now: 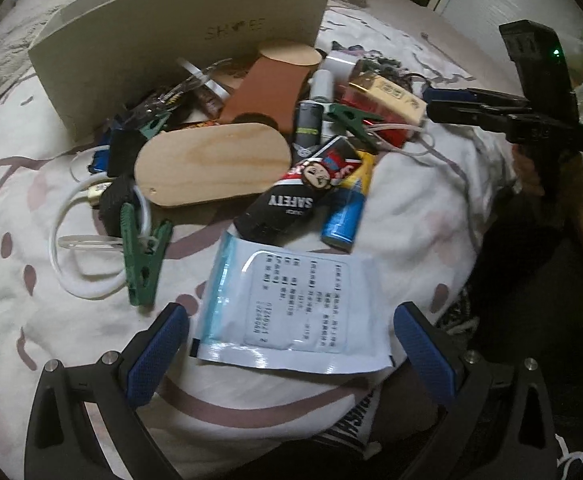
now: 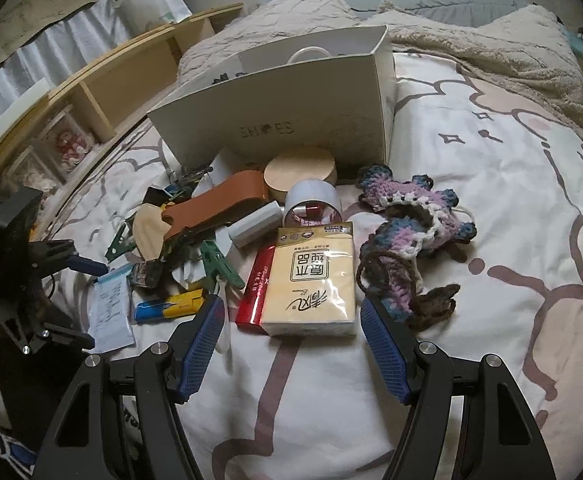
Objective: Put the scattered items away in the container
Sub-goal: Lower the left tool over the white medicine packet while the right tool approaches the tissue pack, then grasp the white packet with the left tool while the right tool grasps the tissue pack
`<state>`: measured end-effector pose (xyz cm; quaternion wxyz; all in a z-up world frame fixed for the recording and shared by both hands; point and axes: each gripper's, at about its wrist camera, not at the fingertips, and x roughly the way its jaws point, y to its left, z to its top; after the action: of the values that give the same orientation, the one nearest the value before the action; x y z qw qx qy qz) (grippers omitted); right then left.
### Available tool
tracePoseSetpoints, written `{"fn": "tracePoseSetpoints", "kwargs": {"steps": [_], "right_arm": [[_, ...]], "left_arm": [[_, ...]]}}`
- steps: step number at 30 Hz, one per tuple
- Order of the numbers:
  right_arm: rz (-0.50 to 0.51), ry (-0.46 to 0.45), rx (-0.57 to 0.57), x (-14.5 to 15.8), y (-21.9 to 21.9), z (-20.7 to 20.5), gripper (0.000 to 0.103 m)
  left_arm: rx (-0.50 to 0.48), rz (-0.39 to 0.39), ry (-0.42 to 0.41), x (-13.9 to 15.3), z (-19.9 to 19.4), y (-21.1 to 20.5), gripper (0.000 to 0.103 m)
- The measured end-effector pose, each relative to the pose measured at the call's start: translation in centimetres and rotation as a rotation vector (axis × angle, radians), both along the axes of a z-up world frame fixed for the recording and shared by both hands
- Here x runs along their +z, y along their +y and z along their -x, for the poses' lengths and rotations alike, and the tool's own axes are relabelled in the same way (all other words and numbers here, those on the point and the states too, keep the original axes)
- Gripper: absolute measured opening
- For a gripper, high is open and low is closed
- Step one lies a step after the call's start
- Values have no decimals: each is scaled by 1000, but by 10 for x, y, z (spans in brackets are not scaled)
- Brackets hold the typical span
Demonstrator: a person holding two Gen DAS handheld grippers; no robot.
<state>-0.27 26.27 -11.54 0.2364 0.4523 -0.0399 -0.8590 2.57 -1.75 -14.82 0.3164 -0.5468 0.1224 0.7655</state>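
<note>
Left gripper [image 1: 291, 344] stands open over the white sachet [image 1: 291, 312] on the bed [image 1: 431, 216]. Right gripper [image 2: 291, 320] stands open around the tissue pack [image 2: 311, 280], gripping nothing

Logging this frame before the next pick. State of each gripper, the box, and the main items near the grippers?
left gripper: open, straddling the white sachet
right gripper: open, tissue pack between its fingers, not gripped
white sachet: flat on the bedspread
tissue pack: flat, resting partly on the red box
red box: lying under the pack's edge
shoe box: open-topped, upright
green clip: lying on the bedspread, jaws shut
</note>
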Motion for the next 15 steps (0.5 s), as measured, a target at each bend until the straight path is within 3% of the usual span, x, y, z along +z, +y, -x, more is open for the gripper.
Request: {"fn": "tracePoseSetpoints", "kwargs": {"steps": [10,15], "right_arm": [[-104,10,-37,-11,-17,4,71],[-131,7,-56,-17,-23,6,71]], "left_arm": [[-64,145,73,-15,-10,31,103],[-62,167,88,-20,-9,35,103]]}}
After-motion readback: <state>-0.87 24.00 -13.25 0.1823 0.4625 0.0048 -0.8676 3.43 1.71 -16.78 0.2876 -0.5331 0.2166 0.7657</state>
